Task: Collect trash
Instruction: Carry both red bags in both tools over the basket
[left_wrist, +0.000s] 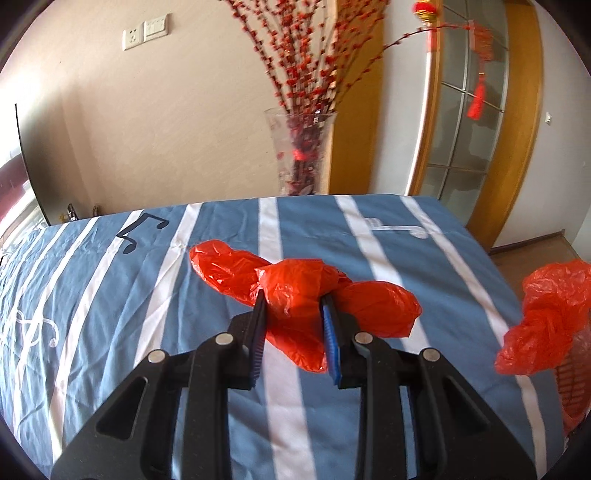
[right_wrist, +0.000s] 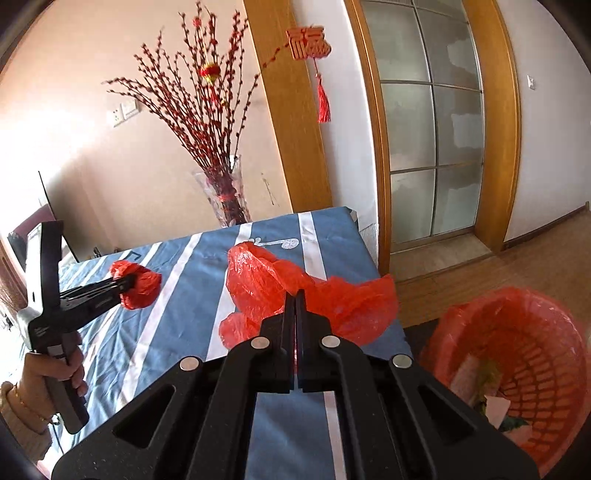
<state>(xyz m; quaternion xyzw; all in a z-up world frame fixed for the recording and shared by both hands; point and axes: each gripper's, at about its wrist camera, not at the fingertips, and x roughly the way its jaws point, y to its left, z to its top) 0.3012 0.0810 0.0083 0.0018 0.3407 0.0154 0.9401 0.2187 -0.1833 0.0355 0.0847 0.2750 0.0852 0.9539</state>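
Observation:
My left gripper (left_wrist: 291, 301) is shut on a crumpled red plastic bag (left_wrist: 295, 288) and holds it just above the blue striped tablecloth (left_wrist: 110, 295). The same gripper (right_wrist: 127, 286) and bag (right_wrist: 142, 284) show at the left of the right wrist view. My right gripper (right_wrist: 296, 295) is shut on the edge of a second red plastic bag (right_wrist: 266, 288), spread out over the table's right side. That bag also shows at the right edge of the left wrist view (left_wrist: 546, 317). A red mesh bin (right_wrist: 535, 354), lined with red plastic and holding scraps, stands on the floor at the right.
A glass vase (left_wrist: 301, 155) with red-budded branches stands behind the table's far edge. A wooden-framed glass door (right_wrist: 436, 122) and wood floor (right_wrist: 498, 269) lie to the right. A dark screen edge (left_wrist: 26, 155) is at far left.

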